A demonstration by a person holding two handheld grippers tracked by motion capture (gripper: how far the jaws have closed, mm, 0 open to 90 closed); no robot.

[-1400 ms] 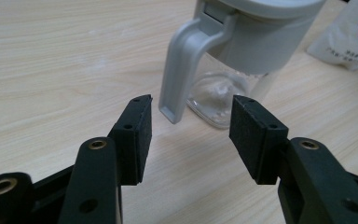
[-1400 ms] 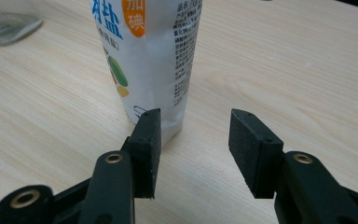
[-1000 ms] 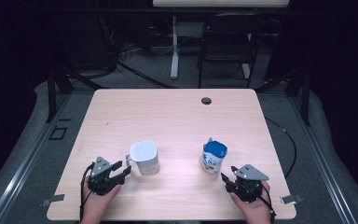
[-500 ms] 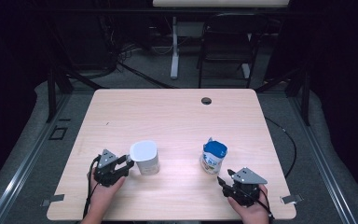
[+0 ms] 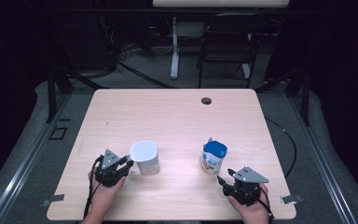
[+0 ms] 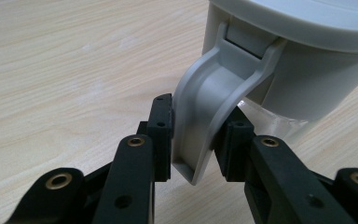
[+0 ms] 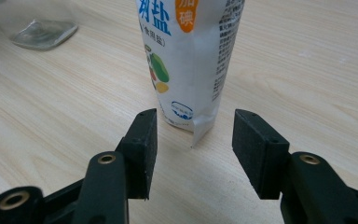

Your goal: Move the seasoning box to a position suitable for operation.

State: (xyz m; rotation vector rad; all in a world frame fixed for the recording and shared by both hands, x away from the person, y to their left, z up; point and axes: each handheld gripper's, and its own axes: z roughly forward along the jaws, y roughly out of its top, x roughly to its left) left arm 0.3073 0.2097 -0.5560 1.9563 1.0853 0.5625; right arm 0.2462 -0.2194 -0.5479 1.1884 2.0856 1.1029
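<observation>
Jug handle [image 6: 209,116] sits pinched between left tool [image 6: 196,140] pads.

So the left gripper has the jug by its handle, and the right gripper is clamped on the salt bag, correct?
Not quite. The right gripper is open, its pads short of the salt bag, as the right gripper view shows. The left gripper does have the jug by its handle.

1. High view: the table [image 5: 177,116] is evenly lit from above, while the room around it sinks into near black.
2. That view is soft and slightly grainy; small labels cannot be read.
3. Gripper views: bright, soft shadows under the jaws, with the nearest parts perhaps slightly blurred.
</observation>
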